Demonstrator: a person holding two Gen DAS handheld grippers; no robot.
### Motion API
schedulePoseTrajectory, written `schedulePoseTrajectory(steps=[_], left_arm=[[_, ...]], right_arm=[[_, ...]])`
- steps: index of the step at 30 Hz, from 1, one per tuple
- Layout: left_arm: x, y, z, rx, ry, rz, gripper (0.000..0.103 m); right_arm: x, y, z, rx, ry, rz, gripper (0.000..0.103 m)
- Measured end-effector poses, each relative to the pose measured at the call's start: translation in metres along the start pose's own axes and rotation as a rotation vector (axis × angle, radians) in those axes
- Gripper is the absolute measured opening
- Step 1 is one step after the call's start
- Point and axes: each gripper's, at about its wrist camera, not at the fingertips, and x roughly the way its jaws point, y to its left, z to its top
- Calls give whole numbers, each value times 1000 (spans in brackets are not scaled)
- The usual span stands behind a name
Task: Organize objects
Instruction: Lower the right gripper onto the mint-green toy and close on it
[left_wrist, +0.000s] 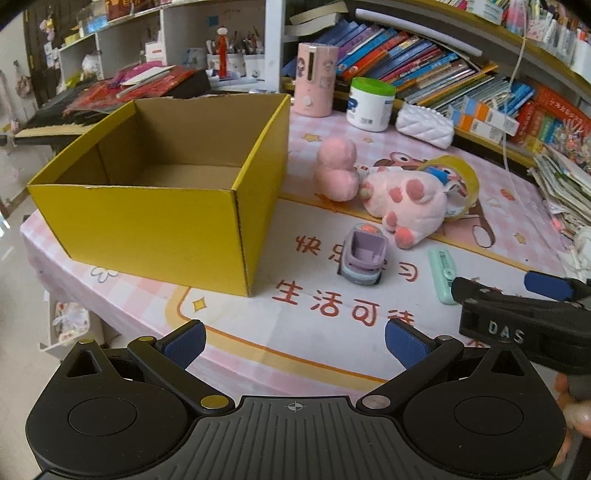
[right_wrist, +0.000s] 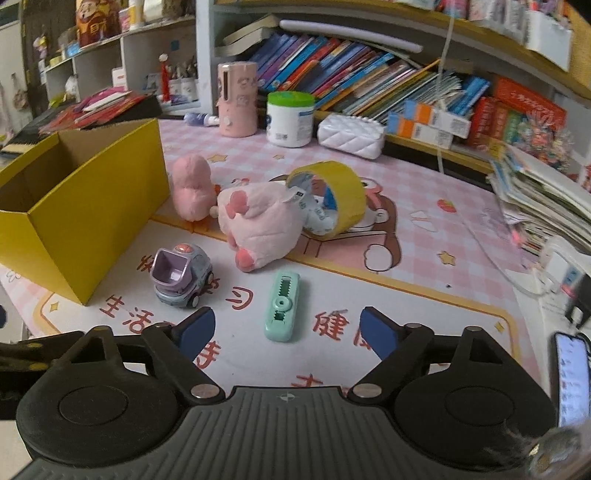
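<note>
An empty yellow cardboard box (left_wrist: 155, 199) stands on the left of the pink mat; it also shows in the right wrist view (right_wrist: 74, 206). Right of it lie a pink plush toy (left_wrist: 391, 192) (right_wrist: 255, 218), a yellow tape roll (left_wrist: 461, 184) (right_wrist: 332, 195), a purple toy car (left_wrist: 364, 258) (right_wrist: 183, 275) and a mint-green correction tape (left_wrist: 441, 273) (right_wrist: 282, 306). My left gripper (left_wrist: 293, 341) is open and empty, near the box's front corner. My right gripper (right_wrist: 288, 328) is open and empty, just short of the correction tape.
A pink cylinder (right_wrist: 236, 99), a white jar with green lid (right_wrist: 290, 118) and a white quilted case (right_wrist: 351, 136) stand at the back before rows of books. A paper stack (right_wrist: 546, 199) and a phone (right_wrist: 572, 376) lie at the right.
</note>
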Motion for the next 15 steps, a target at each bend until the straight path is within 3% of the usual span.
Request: schedulePoseTrajectory(steps=[10, 15], left_arm=[[4, -1, 2, -26, 19, 90, 103], [5, -4, 4, -30, 17, 100, 103]], right_arm=[[66, -12, 13, 15, 105, 28, 57], [82, -13, 12, 10, 143, 54, 51]])
